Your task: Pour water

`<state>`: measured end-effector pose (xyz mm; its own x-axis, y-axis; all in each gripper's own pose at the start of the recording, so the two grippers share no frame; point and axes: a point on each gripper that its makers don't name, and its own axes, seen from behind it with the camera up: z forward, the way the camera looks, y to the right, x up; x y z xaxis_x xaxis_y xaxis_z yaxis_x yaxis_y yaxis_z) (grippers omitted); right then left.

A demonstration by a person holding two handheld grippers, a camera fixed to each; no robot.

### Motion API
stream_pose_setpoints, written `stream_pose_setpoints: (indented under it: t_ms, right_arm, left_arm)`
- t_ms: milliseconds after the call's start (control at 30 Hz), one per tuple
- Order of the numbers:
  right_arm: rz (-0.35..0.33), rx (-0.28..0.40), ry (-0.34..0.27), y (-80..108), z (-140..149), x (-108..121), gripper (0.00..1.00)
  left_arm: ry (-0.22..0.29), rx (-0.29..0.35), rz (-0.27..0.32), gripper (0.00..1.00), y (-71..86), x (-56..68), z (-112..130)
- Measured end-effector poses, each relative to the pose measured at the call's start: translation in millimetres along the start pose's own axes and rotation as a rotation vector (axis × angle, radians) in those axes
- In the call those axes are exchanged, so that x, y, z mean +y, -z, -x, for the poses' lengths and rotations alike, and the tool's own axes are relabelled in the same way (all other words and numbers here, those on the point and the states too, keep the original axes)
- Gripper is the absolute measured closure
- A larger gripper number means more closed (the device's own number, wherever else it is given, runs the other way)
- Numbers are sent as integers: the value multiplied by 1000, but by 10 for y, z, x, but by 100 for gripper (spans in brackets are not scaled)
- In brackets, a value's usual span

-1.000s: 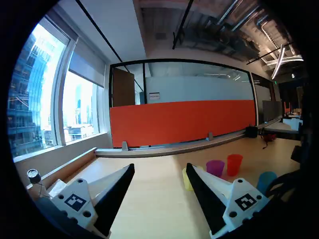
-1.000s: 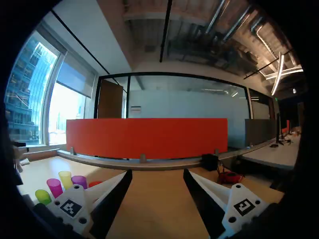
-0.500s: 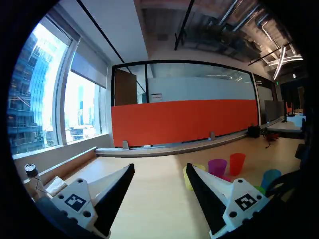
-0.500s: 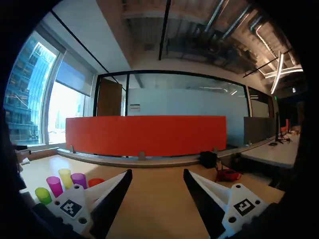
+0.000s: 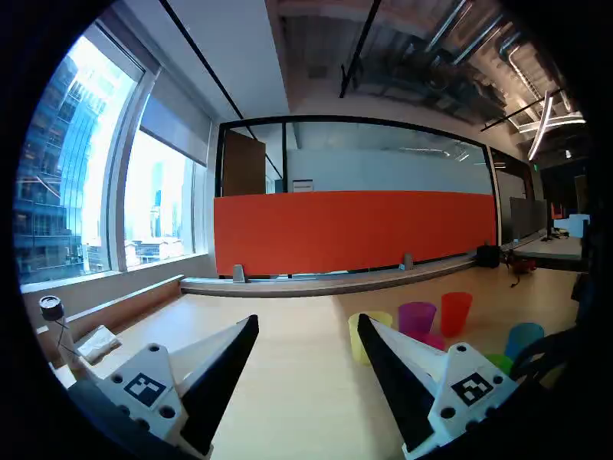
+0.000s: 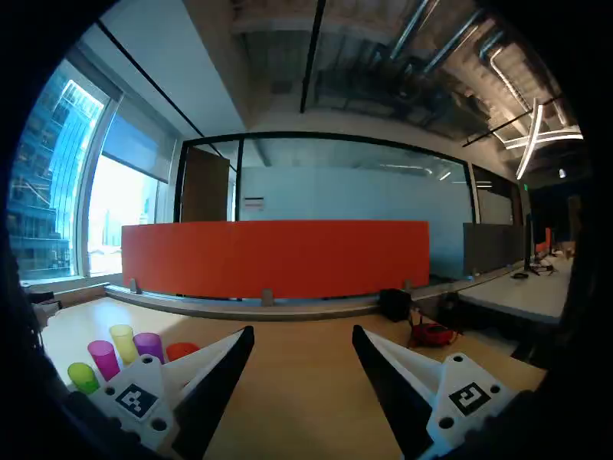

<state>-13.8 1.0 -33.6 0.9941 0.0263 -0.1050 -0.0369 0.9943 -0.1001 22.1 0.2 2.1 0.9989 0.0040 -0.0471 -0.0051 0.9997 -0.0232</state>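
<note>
Left and right gripper views. My left gripper [image 5: 306, 320] and right gripper [image 6: 303, 331] both hung above the wooden desk [image 5: 299, 383] with fingers spread wide, grasping nothing. A cluster of coloured cups [image 5: 417, 316] stood short of the desk's far edge. A capped bottle [image 5: 54, 326] stood at its window-side edge.

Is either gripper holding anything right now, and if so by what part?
Nothing is held: the left gripper and the right gripper both have open, empty jaws.
</note>
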Motion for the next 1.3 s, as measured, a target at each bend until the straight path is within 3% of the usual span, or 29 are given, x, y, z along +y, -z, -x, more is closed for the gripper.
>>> stream_pose_setpoints:
  t_ms: [600, 1300]
  right_arm:
    - [-3, -6, 8, 4, -19, -36, 1]
    - [-1, -11, 10, -6, 11, -17, 1]
  left_arm:
    - [67, -10, -14, 4, 17, 64, 159]
    - [43, -34, -3, 4, -16, 153, 277]
